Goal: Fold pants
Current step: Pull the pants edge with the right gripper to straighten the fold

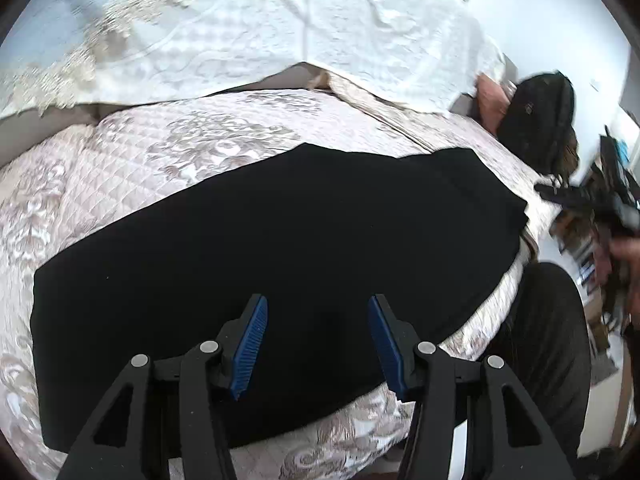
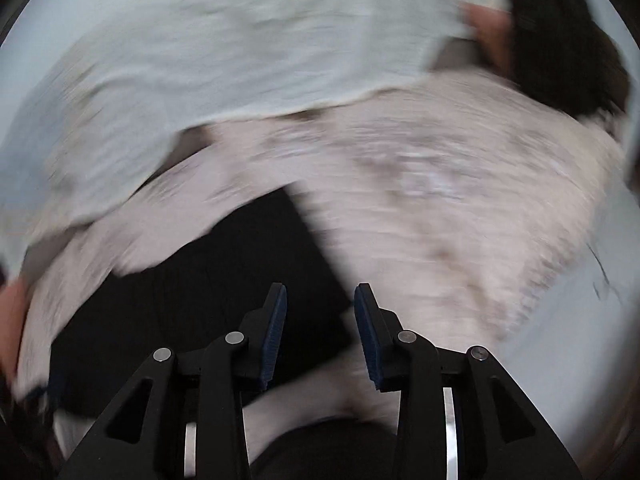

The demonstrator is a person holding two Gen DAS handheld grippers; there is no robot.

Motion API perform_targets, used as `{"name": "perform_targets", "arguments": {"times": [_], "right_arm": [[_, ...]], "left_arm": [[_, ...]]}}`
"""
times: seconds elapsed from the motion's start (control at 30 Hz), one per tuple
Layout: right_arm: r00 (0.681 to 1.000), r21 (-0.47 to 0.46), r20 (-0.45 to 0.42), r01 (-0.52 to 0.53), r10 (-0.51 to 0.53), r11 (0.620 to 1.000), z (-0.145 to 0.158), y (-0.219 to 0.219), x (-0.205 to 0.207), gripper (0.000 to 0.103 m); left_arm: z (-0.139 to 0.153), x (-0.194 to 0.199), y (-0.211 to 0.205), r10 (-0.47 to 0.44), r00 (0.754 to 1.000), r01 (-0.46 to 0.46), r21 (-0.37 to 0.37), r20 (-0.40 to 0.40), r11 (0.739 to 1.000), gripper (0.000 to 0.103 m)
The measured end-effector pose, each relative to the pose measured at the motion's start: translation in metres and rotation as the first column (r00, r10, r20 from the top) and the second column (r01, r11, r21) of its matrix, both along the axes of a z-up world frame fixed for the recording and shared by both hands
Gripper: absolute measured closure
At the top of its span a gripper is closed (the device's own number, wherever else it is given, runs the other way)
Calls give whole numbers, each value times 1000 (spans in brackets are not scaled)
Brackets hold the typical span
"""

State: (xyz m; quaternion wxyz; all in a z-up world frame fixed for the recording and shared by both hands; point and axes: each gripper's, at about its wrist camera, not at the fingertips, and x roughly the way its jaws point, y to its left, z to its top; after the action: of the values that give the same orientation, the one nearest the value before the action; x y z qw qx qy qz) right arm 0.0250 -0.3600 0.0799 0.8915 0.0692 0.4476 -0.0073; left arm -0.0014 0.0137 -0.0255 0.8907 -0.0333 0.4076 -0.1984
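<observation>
Black pants (image 1: 260, 240) lie flat and folded lengthwise on a pink quilted bedspread (image 1: 120, 160). My left gripper (image 1: 318, 312) hovers over the near edge of the pants with its blue pads wide apart and nothing between them. In the blurred right wrist view, the right gripper (image 2: 320, 300) stands partly open above the right end of the pants (image 2: 192, 280), at their corner, with no cloth between its fingers. The right gripper (image 1: 580, 196) also appears at the far right of the left wrist view, held by a hand.
A white embroidered cover (image 1: 280, 32) lies across the far part of the bed. A black bag (image 1: 536, 120) and a pinkish cushion (image 1: 490, 100) sit at the far right corner. The person's dark-clad leg (image 1: 548, 352) is beside the bed's right edge.
</observation>
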Motion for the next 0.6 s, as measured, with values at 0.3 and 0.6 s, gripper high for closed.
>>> {"name": "perform_targets", "arguments": {"times": [0.3, 0.6], "right_arm": [[866, -112, -181, -488, 465, 865, -51, 100, -13, 67], [718, -295, -210, -694, 664, 657, -59, 136, -33, 67]], "left_arm": [[-14, -12, 1, -17, 999, 18, 21, -43, 1000, 48], [-14, -24, 16, 16, 999, -16, -5, -51, 1000, 48]]}}
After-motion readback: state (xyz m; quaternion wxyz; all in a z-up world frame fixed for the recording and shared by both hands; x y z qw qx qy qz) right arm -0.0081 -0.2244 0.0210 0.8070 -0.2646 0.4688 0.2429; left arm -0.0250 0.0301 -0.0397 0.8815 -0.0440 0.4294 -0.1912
